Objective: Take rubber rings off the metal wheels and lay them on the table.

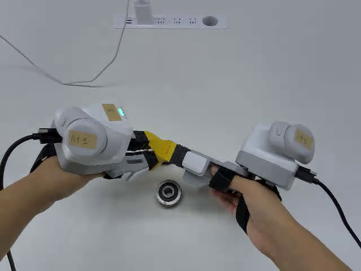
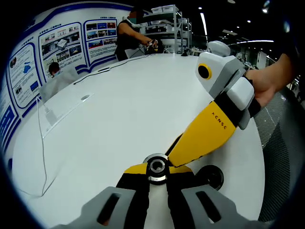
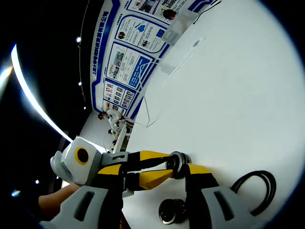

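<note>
Pinching one shiny round wheel [image 2: 157, 168], left gripper [image 2: 157, 174] and right gripper [image 3: 178, 172] fingers meet. A second wheel [image 1: 168, 192] lies at 6 o'clock on the smooth white worktop [image 1: 237, 90].

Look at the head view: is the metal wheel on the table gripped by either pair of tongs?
No, the metal wheel lies free on the table, apart from the left tongs and right tongs.

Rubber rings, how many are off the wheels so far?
Done: one rubber ring lies loose on the table. In hand: the left gripper grips a metal wheel, the right gripper touching it. To do: probably its ring, maybe one on the dark-rimmed second wheel.
</note>
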The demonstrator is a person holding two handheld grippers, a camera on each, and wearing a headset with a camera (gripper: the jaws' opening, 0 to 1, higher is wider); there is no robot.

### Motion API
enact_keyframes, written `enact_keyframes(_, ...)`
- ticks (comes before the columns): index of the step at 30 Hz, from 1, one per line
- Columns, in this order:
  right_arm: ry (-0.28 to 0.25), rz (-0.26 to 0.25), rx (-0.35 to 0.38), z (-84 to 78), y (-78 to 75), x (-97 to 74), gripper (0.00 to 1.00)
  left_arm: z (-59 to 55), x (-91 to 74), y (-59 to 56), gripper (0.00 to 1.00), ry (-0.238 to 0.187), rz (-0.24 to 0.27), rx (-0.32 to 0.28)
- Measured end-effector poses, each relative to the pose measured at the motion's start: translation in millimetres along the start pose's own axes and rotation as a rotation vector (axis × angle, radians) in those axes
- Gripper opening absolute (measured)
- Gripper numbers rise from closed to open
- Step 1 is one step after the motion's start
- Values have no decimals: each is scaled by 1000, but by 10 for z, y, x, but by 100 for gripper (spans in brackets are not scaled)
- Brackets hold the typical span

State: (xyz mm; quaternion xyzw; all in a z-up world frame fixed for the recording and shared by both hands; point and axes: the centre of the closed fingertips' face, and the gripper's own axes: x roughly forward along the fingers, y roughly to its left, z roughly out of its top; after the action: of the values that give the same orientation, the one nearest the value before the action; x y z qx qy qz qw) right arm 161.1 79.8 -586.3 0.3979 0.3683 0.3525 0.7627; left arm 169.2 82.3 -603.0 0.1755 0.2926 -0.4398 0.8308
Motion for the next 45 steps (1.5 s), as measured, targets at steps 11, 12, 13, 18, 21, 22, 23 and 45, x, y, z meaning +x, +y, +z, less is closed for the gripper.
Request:
enact_keyframes(11,2,-22,-29,0,-28,-46,44,3,-12,-13,12,0,-2,0)
enact_keyframes(12,0,-28,-23,-2,-52,-38,41,2,-13,-13,12,0,-1,0)
enact_keyframes(13,0,-35,-17,2,-76,-39,37,0,-13,-12,12,0,-1,-1)
enact_keyframes(18,15,-60,-12,6,-152,-30,28,-6,-13,-7,12,1,-1,2)
enact_keyframes(21,18,-89,-13,0,-207,-27,21,-9,-12,-5,12,1,-1,3)
enact_keyframes(22,21,-112,-6,2,-252,-26,17,-8,-13,-5,12,1,-1,4)
enact_keyframes(23,23,-117,-8,2,-260,-21,15,-8,-13,-5,12,1,-1,4)
enact_keyframes(45,60,-235,-7,14,-313,-6,1,11,-25,-15,12,1,2,7)
